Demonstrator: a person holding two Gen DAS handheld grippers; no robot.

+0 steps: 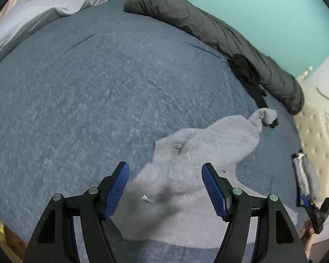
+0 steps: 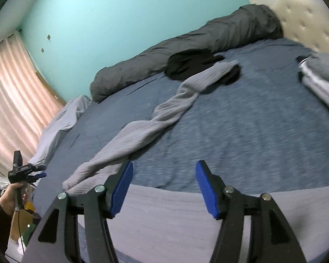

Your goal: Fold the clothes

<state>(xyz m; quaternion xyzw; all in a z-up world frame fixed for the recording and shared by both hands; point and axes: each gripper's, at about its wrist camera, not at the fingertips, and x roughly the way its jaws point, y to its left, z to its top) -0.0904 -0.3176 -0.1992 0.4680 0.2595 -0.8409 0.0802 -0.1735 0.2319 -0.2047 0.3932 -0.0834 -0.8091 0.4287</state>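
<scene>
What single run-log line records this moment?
task: fold clothes | left gripper: open | right gripper: open | grey garment: unfolded on blue bedspread, ungripped

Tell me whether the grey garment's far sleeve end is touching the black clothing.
Touching. In the right wrist view, the grey garment stretches its sleeve end across the black clothing, overlapping it with no gap.

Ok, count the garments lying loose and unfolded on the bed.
2: the grey garment sprawled near both open hand-held grippers, and a black one against the dark roll by the wall. Others may be hidden.
</scene>
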